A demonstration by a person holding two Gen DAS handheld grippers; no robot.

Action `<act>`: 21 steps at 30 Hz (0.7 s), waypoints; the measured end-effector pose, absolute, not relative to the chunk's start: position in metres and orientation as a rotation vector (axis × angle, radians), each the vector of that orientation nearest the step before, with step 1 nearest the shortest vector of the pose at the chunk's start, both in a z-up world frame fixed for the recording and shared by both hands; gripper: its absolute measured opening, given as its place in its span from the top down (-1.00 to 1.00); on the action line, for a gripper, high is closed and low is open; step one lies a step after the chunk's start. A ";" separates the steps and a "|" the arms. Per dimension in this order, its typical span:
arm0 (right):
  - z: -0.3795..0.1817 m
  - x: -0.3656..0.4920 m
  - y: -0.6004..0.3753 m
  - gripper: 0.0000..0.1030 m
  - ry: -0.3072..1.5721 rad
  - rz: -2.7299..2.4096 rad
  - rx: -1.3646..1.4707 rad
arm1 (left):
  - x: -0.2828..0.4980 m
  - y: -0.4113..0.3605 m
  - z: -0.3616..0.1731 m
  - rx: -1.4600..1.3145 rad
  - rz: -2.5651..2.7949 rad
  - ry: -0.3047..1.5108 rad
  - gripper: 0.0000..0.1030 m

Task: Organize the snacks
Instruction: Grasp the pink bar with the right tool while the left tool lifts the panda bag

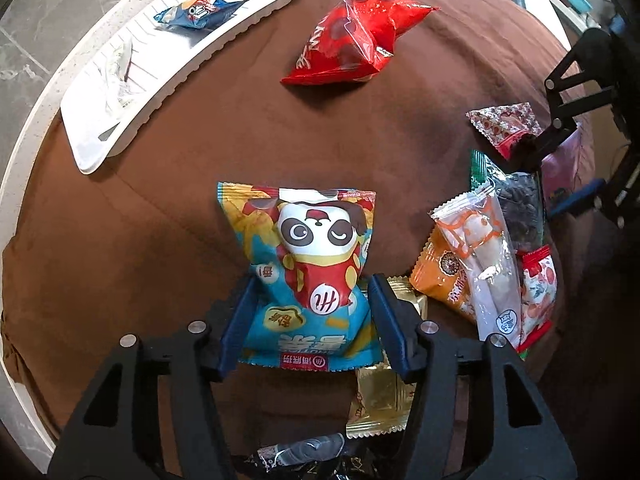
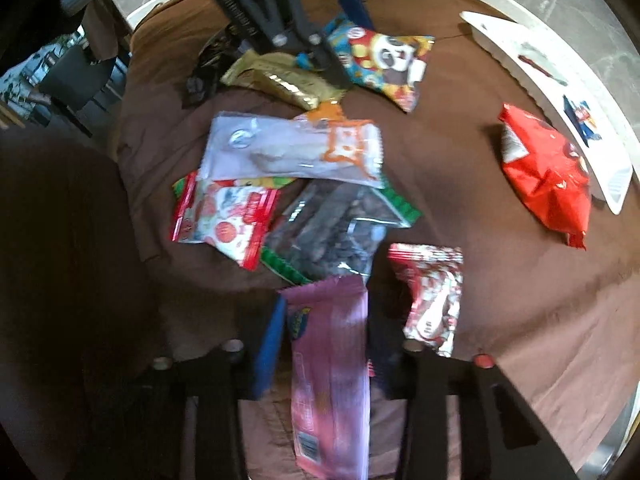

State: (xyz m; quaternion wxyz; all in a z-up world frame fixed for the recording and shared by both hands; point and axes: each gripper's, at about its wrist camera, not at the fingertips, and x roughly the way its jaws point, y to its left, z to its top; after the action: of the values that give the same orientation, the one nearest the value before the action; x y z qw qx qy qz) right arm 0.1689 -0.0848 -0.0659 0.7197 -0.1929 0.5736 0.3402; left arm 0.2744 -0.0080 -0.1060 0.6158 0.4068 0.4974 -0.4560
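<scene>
I'm mid-way through sorting: my left gripper (image 1: 308,320) hangs straight down over the panda bag (image 1: 308,264), its blue fingers (image 1: 236,324) apart on either side of the bag's lower half, close to its edges but, as far as I can tell, not yet squeezing. My right gripper (image 2: 324,344) has its fingers drawn in against the pink packet (image 2: 328,364), which runs up between them, so I judge that packet gripped. The white tray (image 1: 132,120) sits at the far edge of the brown cloth (image 1: 180,168) on the desk, well apart from the pile, with a blue packet (image 1: 200,12) already in it. A red bag (image 1: 352,40) lies alone near the tray. Next I'd close the left fingers on the panda bag, lift both pieces clear of the neighbouring wrappers, and carry them to the tray.
</scene>
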 end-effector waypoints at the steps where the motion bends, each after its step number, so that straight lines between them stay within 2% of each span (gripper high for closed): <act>1: -0.066 0.171 -0.088 0.40 1.269 0.747 -0.422 | 0.274 -0.008 -0.106 0.927 -1.050 1.150 -0.06; 6: -0.066 0.177 -0.105 0.48 1.287 0.735 -0.335 | 0.280 -0.006 -0.105 0.876 -1.053 1.145 -0.03; 10: -0.062 0.181 -0.124 0.46 1.310 0.738 -0.200 | 0.285 -0.002 -0.105 0.846 -1.052 1.156 -0.02; 12: -0.059 0.185 -0.133 -0.08 1.290 0.689 -0.187 | 0.285 -0.002 -0.105 0.846 -1.046 1.156 -0.02; 13: -0.057 0.185 -0.134 -0.15 1.288 0.691 -0.187 | 0.284 -0.003 -0.106 0.855 -1.043 1.147 -0.02; 21: -0.060 0.168 -0.130 -0.13 1.277 0.661 -0.319 | 0.275 0.002 -0.105 0.839 -1.035 1.147 -0.02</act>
State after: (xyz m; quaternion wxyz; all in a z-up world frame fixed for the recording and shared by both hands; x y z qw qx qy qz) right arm 0.1677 -0.1305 -0.0595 0.7408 -0.1457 0.5823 0.3015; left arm 0.2746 0.0018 -0.1048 0.6379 0.3675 0.5025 -0.4534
